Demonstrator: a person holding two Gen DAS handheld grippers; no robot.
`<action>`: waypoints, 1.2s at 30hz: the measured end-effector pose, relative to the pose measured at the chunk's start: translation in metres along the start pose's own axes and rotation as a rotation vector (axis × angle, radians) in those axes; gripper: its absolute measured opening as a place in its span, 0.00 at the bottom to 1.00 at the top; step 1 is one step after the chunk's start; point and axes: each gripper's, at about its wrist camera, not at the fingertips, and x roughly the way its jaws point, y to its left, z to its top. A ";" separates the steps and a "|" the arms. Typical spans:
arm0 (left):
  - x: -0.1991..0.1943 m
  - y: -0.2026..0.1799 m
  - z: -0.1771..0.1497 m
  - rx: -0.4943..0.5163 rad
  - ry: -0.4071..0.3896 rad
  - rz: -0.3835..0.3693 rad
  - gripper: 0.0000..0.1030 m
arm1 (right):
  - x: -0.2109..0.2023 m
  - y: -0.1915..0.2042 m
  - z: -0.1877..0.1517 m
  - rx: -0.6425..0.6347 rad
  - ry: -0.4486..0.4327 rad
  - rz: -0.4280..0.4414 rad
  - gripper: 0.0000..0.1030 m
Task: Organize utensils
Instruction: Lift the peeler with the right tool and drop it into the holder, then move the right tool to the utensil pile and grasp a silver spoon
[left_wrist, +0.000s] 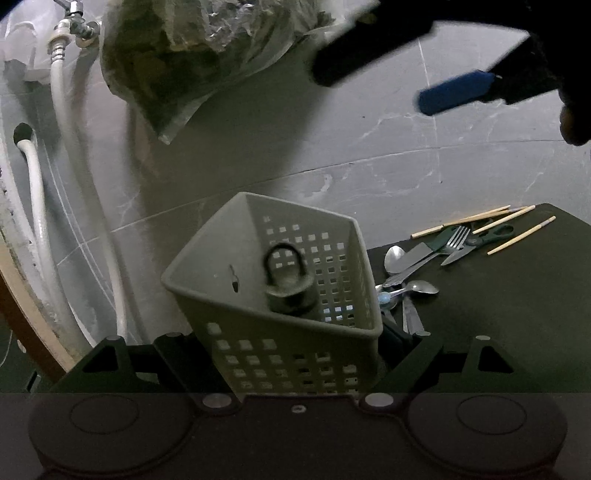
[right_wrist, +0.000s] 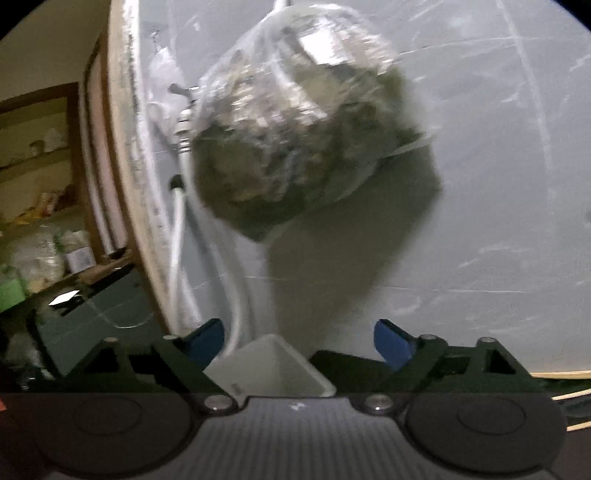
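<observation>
Left gripper (left_wrist: 295, 354), bottom centre of its view, is clamped on the near wall of the basket (left_wrist: 229, 295), holding it tilted. A padlock (left_wrist: 290, 284) sits inside. Right gripper (right_wrist: 299, 347) hangs above the basket with jaws wide and nothing between them.

Risk: the tilted basket could tip or slip from the clamp once cutlery drops in, since only one wall is pinched.

Loose pile at right of the left view: two spoons (left_wrist: 394, 254), one fork (left_wrist: 456, 238), scissors (left_wrist: 484, 238), about five chopsticks (left_wrist: 521, 235). More may be hidden underneath.
</observation>
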 end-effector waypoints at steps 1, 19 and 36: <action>0.000 0.000 0.000 0.000 0.000 0.001 0.83 | -0.001 -0.004 0.000 0.003 0.003 -0.019 0.94; -0.009 0.013 -0.007 0.000 0.014 0.048 0.84 | 0.042 -0.027 -0.116 -0.453 0.393 -0.209 0.99; -0.010 0.013 -0.007 0.011 0.017 0.053 0.84 | 0.096 -0.004 -0.151 -0.837 0.298 -0.134 0.91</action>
